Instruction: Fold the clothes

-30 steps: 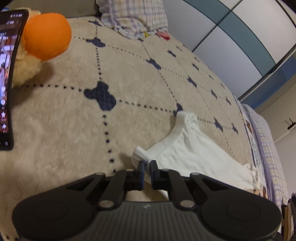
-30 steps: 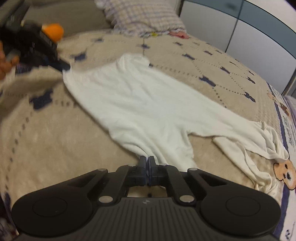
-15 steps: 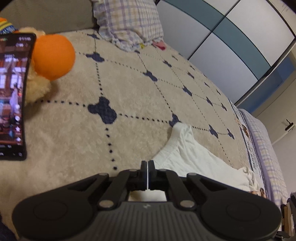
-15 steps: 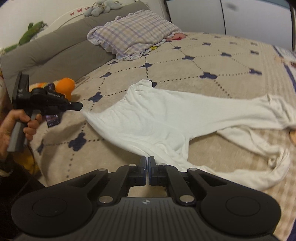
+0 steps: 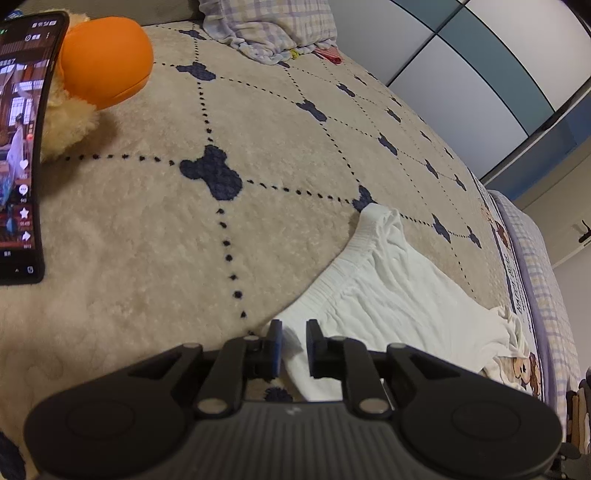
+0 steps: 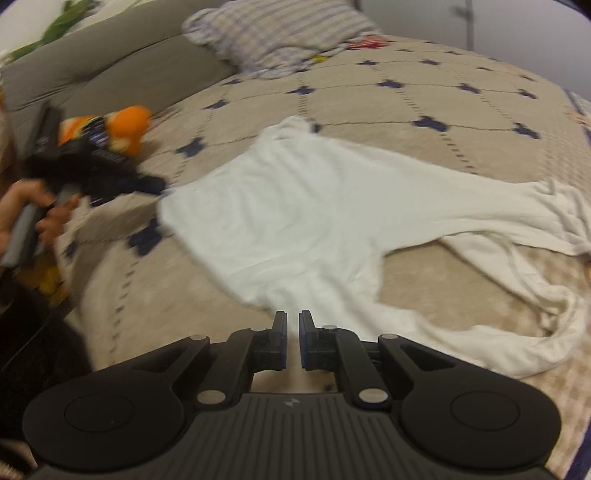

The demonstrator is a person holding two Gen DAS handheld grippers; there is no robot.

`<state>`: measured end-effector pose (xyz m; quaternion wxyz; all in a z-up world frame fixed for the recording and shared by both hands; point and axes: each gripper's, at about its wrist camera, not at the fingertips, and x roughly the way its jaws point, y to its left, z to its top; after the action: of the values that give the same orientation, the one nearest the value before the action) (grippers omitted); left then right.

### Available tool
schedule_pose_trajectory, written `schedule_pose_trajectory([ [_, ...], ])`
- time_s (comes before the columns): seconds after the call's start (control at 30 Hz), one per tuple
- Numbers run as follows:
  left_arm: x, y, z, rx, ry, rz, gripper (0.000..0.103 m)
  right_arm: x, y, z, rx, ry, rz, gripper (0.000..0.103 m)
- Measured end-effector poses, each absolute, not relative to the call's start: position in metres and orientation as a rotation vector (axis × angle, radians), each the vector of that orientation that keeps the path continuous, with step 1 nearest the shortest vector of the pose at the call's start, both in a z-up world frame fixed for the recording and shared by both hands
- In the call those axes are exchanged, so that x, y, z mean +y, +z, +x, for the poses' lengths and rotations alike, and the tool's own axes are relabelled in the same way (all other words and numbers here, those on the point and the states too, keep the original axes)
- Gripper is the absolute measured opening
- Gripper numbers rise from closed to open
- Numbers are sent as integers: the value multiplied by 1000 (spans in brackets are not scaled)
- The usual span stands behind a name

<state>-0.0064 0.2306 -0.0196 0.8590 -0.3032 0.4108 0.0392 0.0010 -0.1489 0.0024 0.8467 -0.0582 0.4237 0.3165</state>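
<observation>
A white pair of trousers lies spread on the beige bed cover, waistband to the left, legs trailing right. In the left wrist view the waistband runs up from my left gripper, which is open with a waistband corner lying between its fingers. My right gripper is open a little, with the trousers' near edge just ahead of its tips. The left gripper also shows in the right wrist view, at the waistband's left corner.
An orange and tan plush toy and a lit phone sit at the left. A checked pillow lies at the head by a grey headboard. The bed's edge runs along the right.
Both grippers were shut on the trousers half a second ago and have now opened, letting the cloth go. The trousers lie flatter on the bed.
</observation>
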Motion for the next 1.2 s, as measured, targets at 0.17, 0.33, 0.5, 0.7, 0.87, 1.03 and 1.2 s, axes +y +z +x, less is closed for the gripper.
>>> schedule_pose_trajectory([
  [0.17,228,-22,-3,875,89,-626,16,-152,-8,22,878,570,-168,19],
  [0.33,224,-23,-1,877,86,-595,15,-144,-21,24,874,549,-192,16],
  [0.5,220,-20,-2,870,88,-543,6,-143,-14,11,838,572,-229,4],
  [0.7,220,-19,-5,866,92,-520,3,-156,7,-15,784,640,-238,3],
  [0.87,221,-19,-8,865,98,-509,3,-162,12,-42,766,723,-278,4],
  [1.03,220,-20,-10,867,93,-506,3,-158,2,-63,796,799,-348,4],
  [1.2,219,-24,-9,877,96,-538,6,-147,-21,-72,885,830,-430,3],
])
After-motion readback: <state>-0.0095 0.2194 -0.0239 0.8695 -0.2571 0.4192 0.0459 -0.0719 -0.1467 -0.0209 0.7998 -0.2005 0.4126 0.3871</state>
